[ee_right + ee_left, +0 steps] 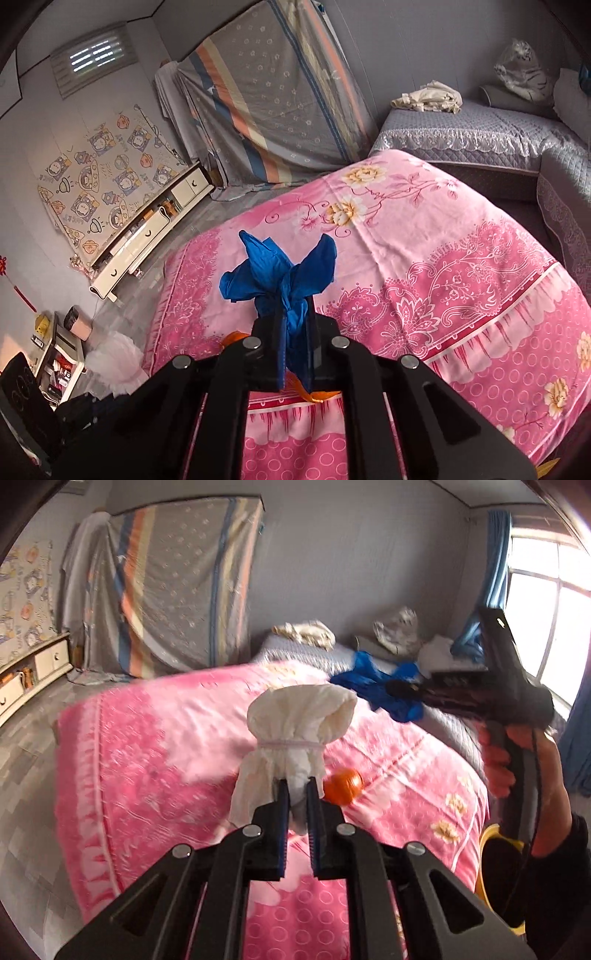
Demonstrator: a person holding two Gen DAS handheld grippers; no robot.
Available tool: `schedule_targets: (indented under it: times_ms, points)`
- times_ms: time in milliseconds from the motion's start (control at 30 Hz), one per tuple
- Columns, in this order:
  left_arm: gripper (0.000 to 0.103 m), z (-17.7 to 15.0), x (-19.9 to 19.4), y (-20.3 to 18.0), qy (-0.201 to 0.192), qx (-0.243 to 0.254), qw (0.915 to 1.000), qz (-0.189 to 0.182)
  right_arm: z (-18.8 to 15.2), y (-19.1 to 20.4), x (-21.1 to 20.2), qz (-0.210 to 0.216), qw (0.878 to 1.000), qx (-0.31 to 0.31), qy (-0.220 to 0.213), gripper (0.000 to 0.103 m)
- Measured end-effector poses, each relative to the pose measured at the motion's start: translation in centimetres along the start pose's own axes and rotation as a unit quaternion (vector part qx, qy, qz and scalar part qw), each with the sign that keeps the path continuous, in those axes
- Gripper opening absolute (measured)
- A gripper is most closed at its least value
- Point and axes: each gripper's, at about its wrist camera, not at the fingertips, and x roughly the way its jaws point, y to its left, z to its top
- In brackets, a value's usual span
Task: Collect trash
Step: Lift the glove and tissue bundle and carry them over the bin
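My left gripper [297, 788] is shut on the lower end of a white crumpled bundle [299, 716] tied with a band, held up above the pink bedspread [147, 738]. An orange round thing [343, 784] lies on the bedspread just right of the fingers. My right gripper [297, 314] is shut on a blue crumpled plastic piece [277, 273], lifted over the pink bedspread [443, 258]. An orange scrap [317, 395] shows under its fingers. In the left wrist view the right gripper [397, 688] is at the right, held by a hand [498, 760], with the blue plastic [373, 683] at its tip.
A covered mattress [166, 590] leans on the back wall. A grey sofa [480, 136] with cloths and a bag stands behind the bed. A white low cabinet [147, 236] lines the left wall. A yellow-rimmed container [496, 838] sits at the right beside the bed.
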Motion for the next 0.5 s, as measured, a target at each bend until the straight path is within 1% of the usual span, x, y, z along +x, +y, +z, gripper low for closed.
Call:
schedule_targets:
  times_ms: [67, 167, 267, 400, 500]
  points:
    - [0.008, 1.0, -1.6, 0.8, -0.026, -0.011, 0.9996, 0.007, 0.1, 0.8, -2.3, 0.003, 1.0, -0.005, -0.02, 0.007]
    - [0.008, 2.3, -3.5, 0.8, -0.059, -0.017, 0.998, 0.015, 0.2, 1.6, -5.8, 0.003, 0.998, -0.014, -0.054, 0.007]
    - [0.008, 3.4, -5.4, 0.3, -0.089, -0.013, 0.9958, 0.019, -0.1, 2.2, -9.0, 0.005, 0.997, -0.019, -0.081, 0.007]
    - [0.008, 4.6, -6.7, -1.5, -0.112, 0.002, 0.9936, 0.014, -1.0, 2.2, -13.4, 0.002, 0.993, -0.023, -0.119, 0.007]
    - [0.008, 5.1, -7.1, -3.5, -0.117, 0.017, 0.9929, -0.003, -2.0, 1.6, -16.4, -0.004, 0.989, -0.022, -0.144, 0.007]
